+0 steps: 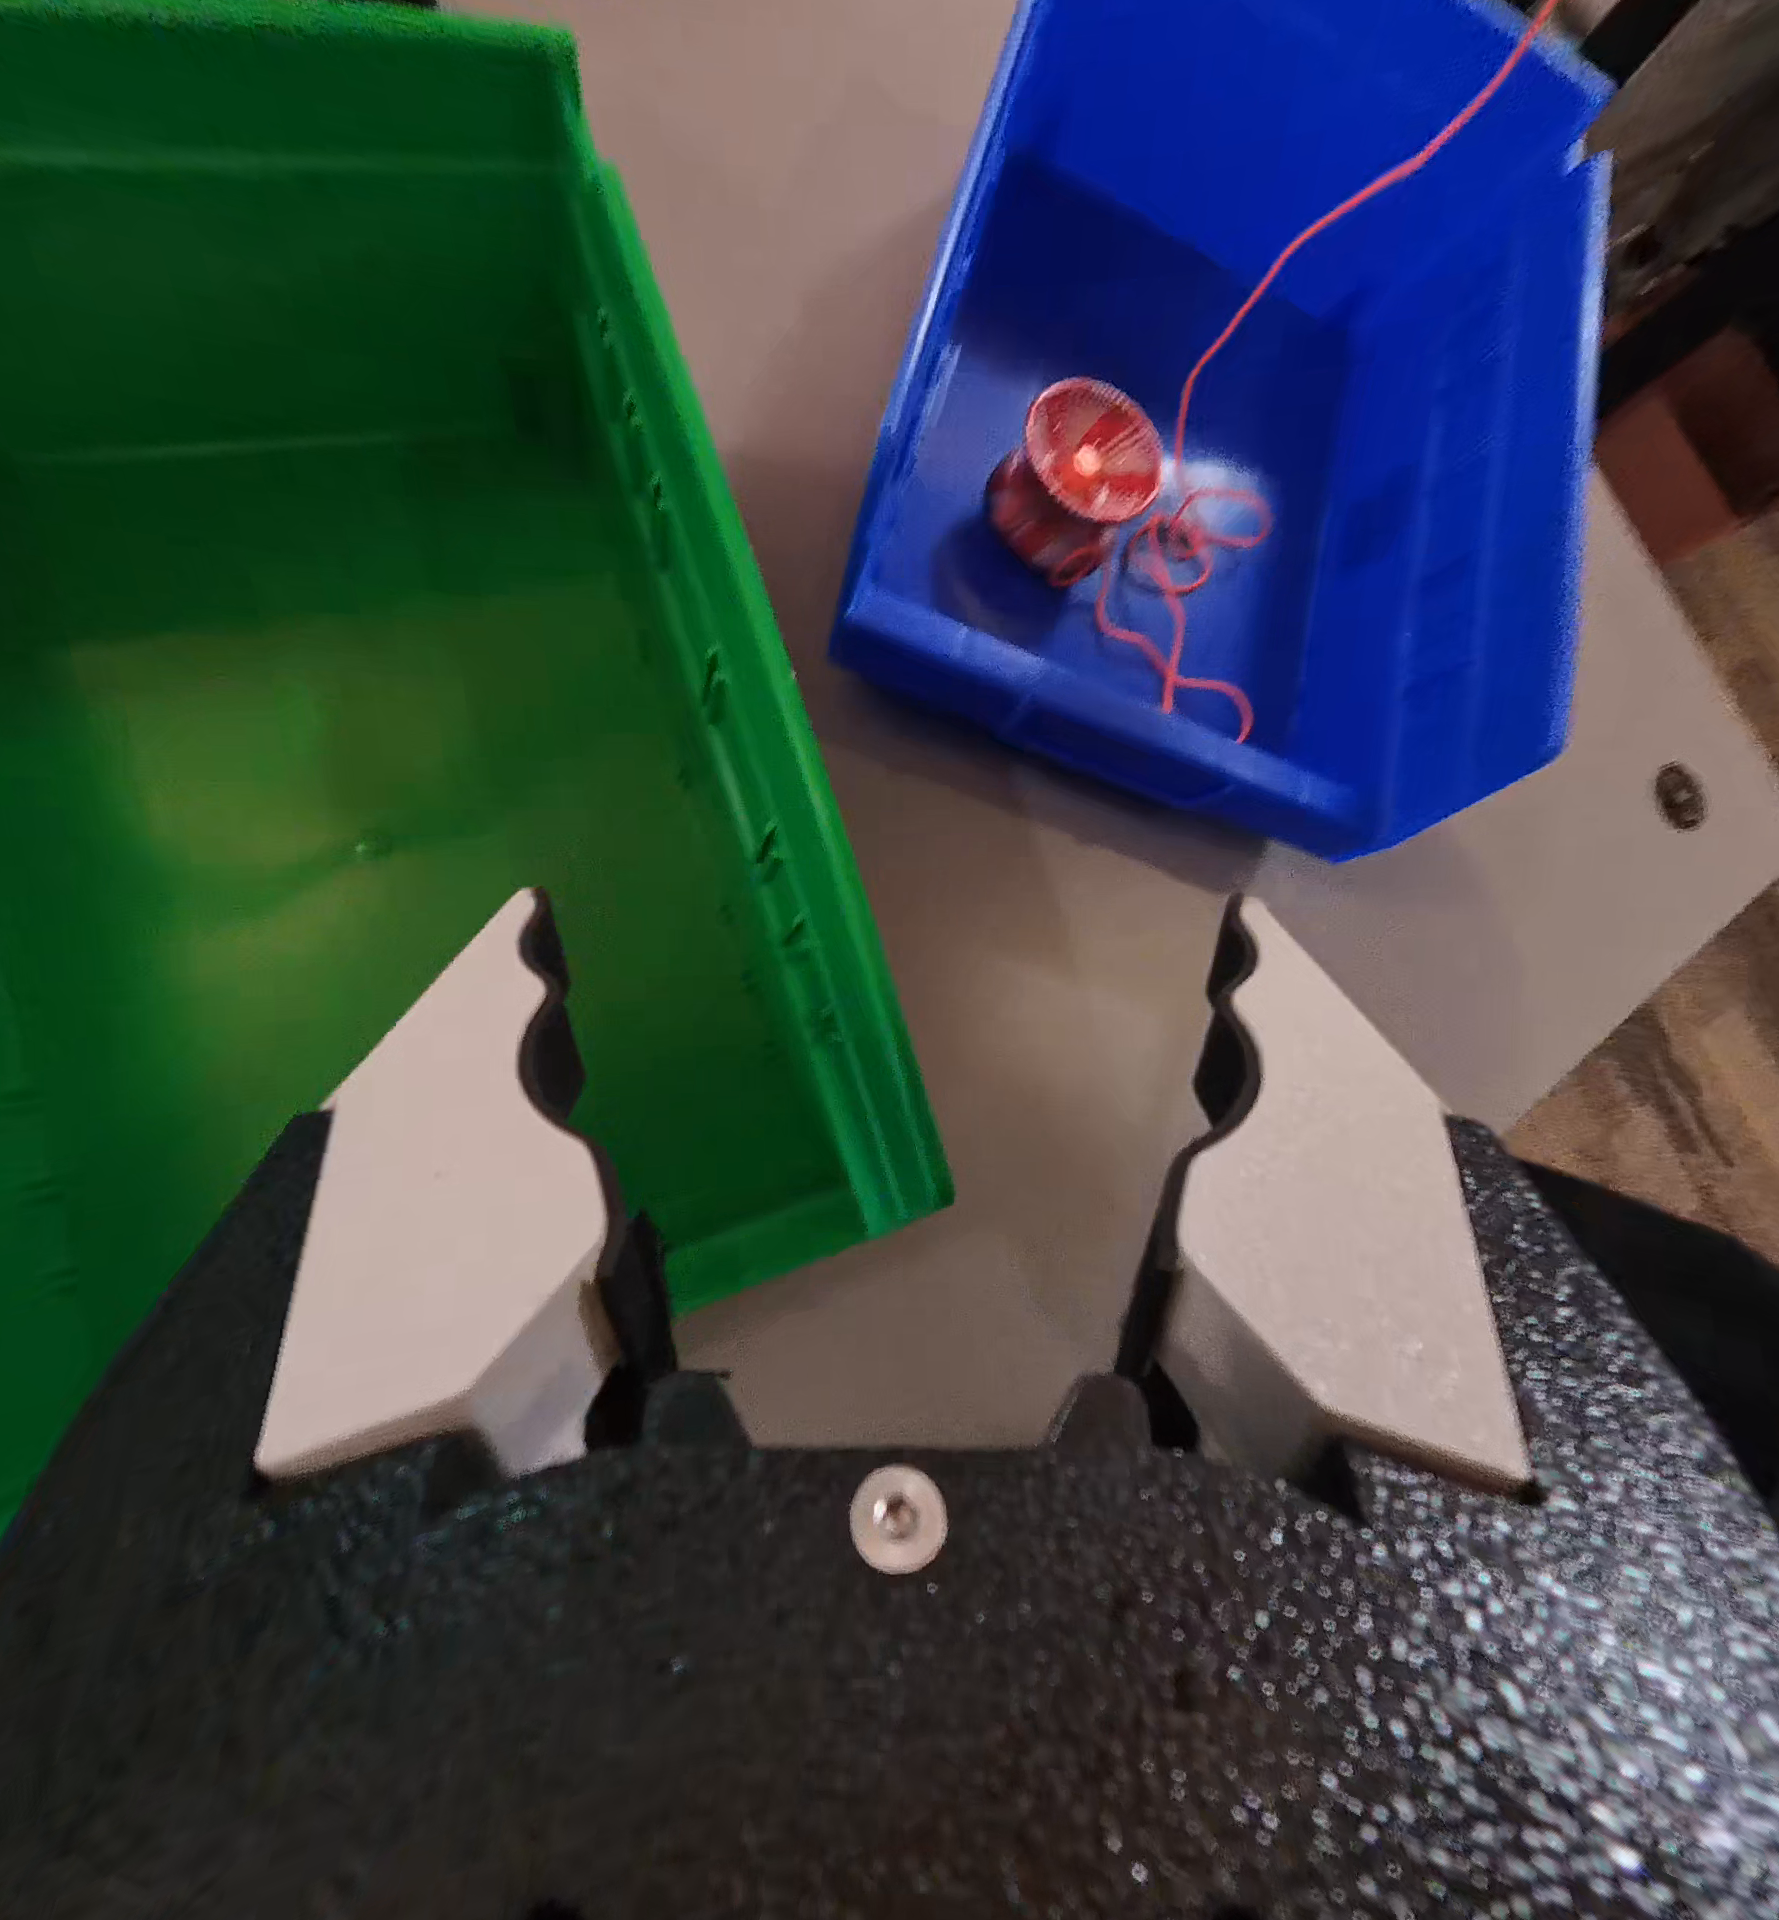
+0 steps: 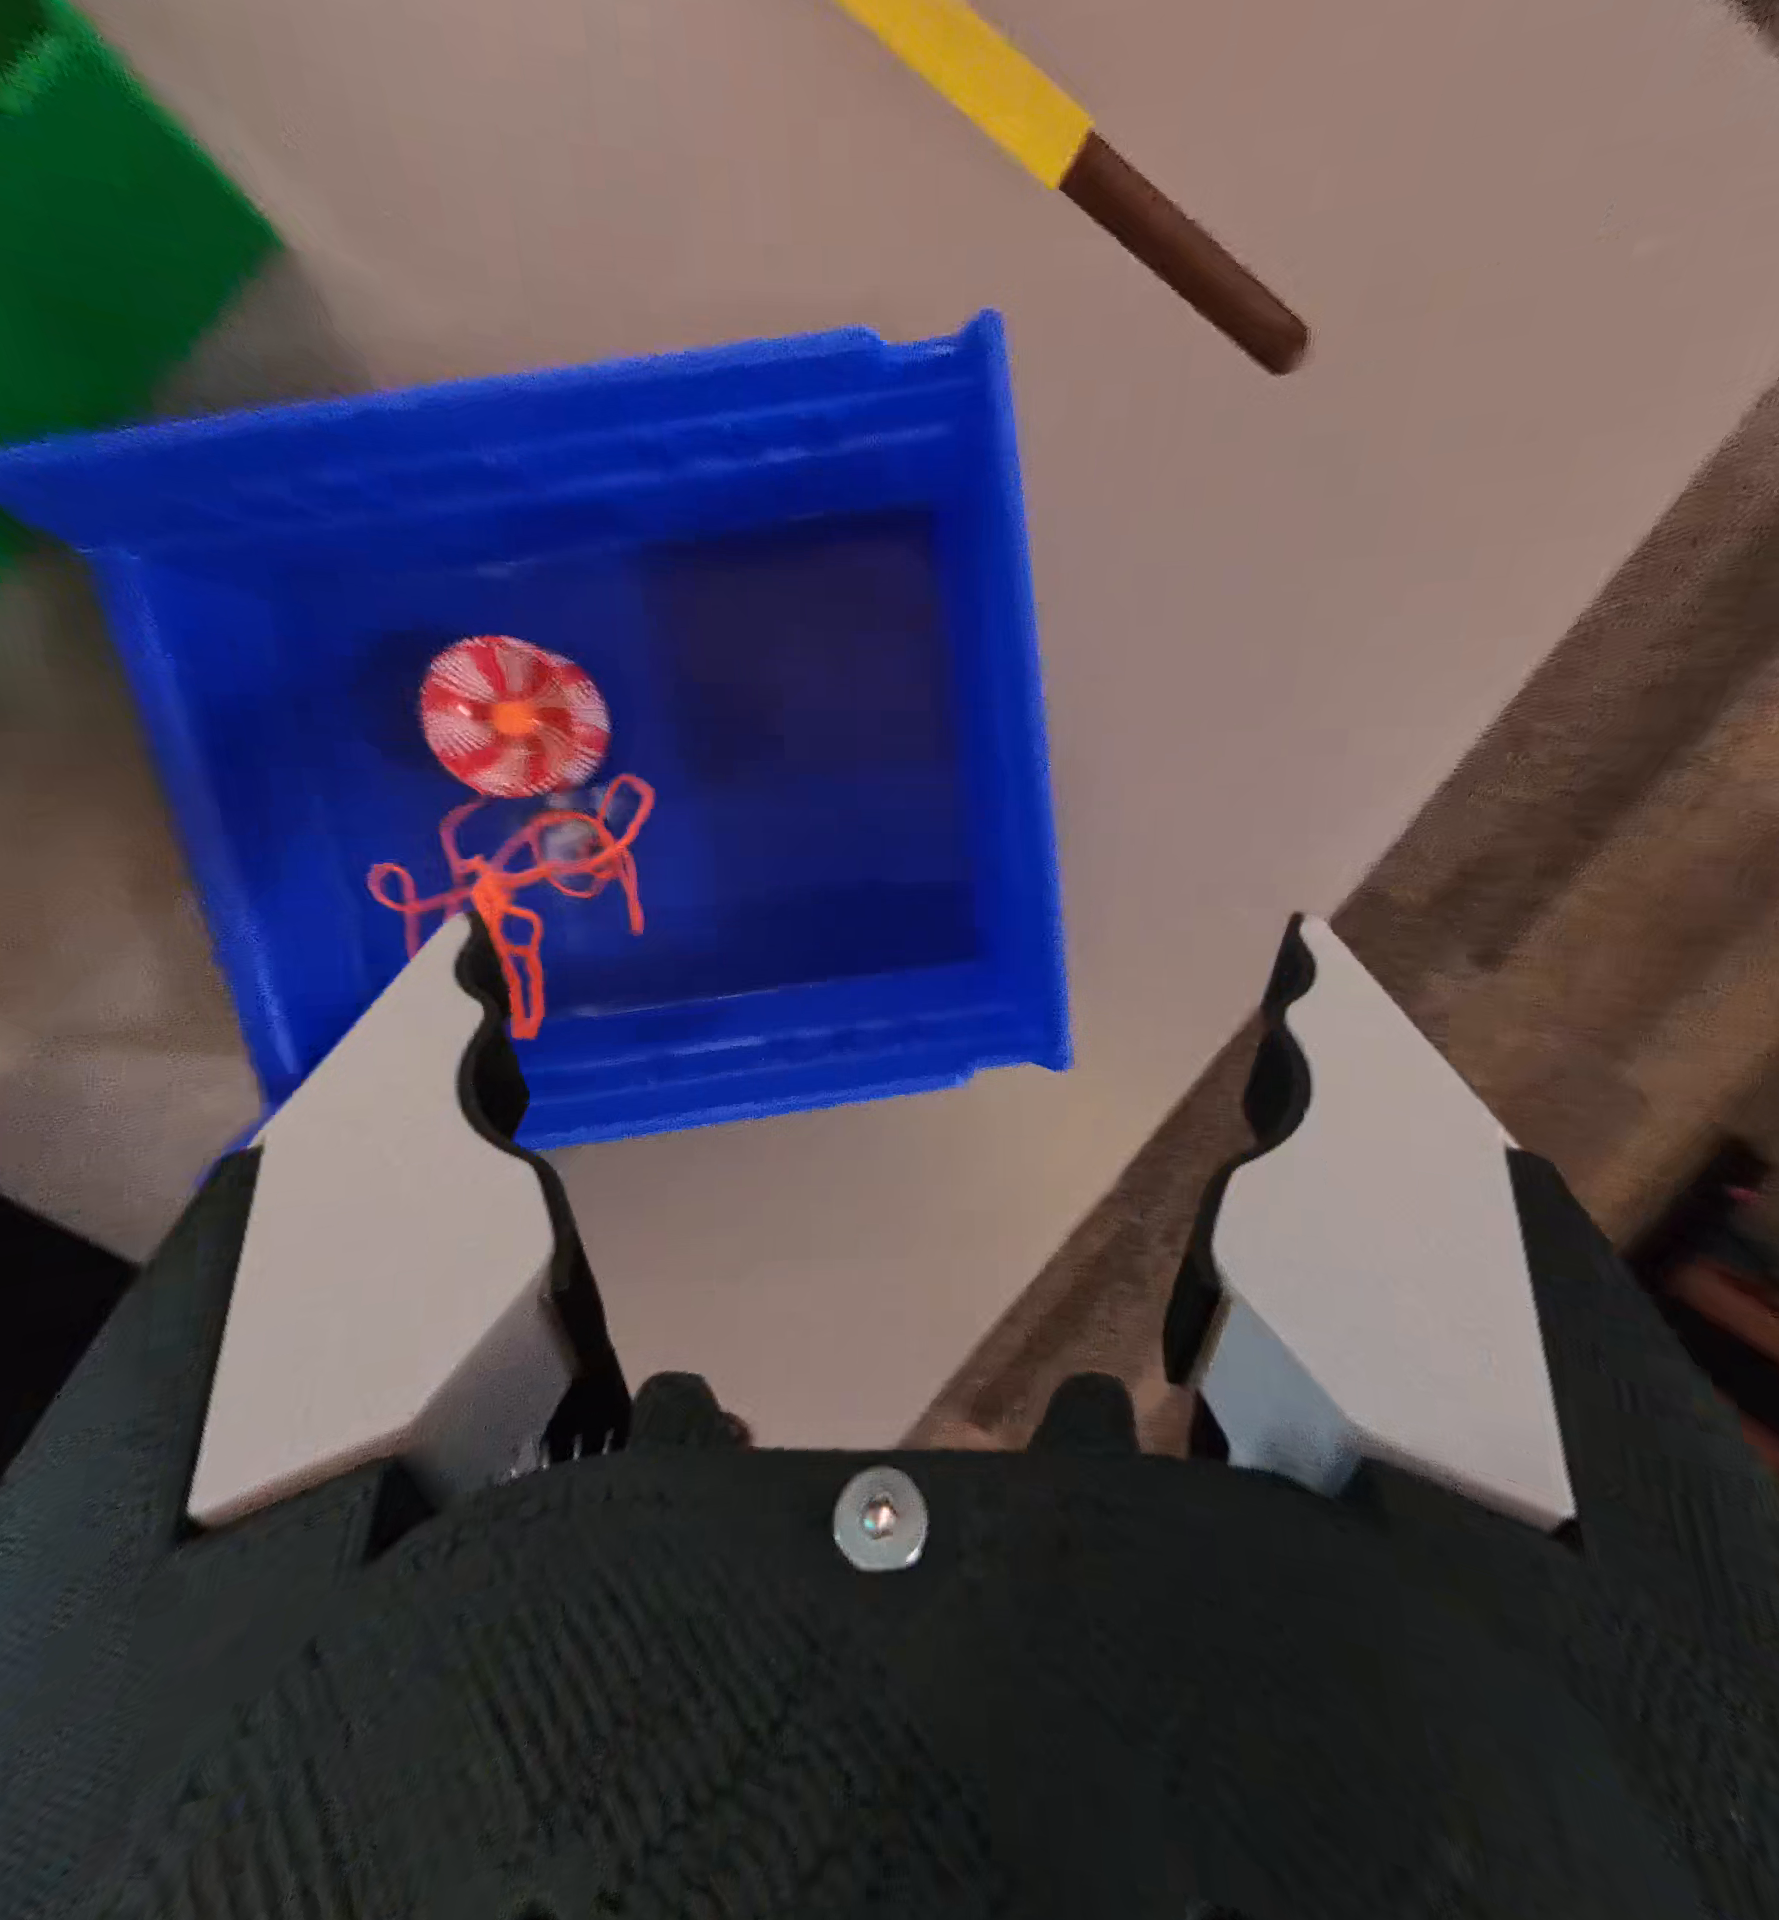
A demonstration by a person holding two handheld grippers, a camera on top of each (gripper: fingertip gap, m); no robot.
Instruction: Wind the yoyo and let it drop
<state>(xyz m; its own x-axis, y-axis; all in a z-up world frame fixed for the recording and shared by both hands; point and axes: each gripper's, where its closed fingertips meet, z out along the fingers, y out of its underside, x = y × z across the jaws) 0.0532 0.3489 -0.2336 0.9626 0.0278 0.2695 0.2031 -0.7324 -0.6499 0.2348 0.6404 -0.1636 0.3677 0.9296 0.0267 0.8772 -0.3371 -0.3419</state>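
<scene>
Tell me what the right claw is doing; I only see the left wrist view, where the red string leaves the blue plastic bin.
Observer: The right claw is open over the blue plastic bin, nothing between its fingers.
Operator: Report where the string ends.
Observer: The red string climbs to the tip of one finger, the one nearer the round red-and-white yoyo; seemingly draped, not pinched.
Operator: List anything beyond the bin.
Observer: A yellow-and-brown stick shows past its far corner.
</scene>
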